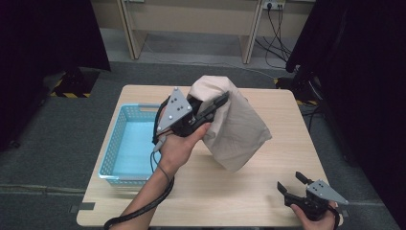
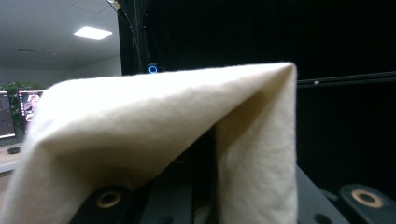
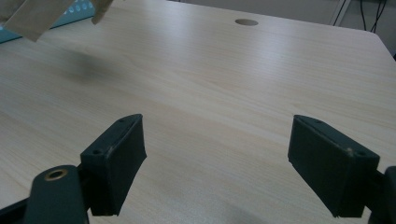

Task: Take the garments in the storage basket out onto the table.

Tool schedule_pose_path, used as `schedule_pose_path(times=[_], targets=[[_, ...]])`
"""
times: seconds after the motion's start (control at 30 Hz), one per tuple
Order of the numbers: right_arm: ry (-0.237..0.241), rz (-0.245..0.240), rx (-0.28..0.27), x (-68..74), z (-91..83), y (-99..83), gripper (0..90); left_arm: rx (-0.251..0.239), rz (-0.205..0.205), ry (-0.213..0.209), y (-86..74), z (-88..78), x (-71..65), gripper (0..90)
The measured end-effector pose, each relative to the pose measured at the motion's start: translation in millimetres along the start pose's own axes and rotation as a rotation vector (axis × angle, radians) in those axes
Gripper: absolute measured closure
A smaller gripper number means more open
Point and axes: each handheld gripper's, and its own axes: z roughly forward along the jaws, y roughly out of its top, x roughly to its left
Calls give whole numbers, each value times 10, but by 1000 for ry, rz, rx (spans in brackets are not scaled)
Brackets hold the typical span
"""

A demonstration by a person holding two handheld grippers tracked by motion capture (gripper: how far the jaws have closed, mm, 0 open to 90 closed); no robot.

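The left tongs (image 1: 218,103) pinched the cream cloth (image 1: 239,127) aloft over the tabletop (image 1: 268,187), beside the blue basket (image 1: 110,158). It looked light and limp (best gripped at a folded edge). The right tongs (image 1: 294,182) stood spread, empty.

Looking along the right gripper (image 3: 217,170): two black, blocky jaws rising from the bottom edge, standing wide apart with nothing between them, the left one showing a brass-coloured ring at its base. Hovering low over a pale, light-wood-grain desk (image 3: 224,88), bare and glossy with soft reflections. Near the far edge, a round cable hole (image 3: 246,22) cut into the desktop. At the top left corner, the lower edges of a hanging beige cloth (image 3: 35,18), off the desk, casting a faint dark shadow on the wood below. Behind it, a sliver of a perforated light-blue plastic basket (image 3: 70,14).
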Motion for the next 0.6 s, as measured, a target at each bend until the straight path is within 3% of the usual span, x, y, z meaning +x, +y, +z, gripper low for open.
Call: schedule_pose_path(times=[0.6], targets=[[1,2,0,-5,0,0,197,20,3,-21,-57,100,-80,810]])
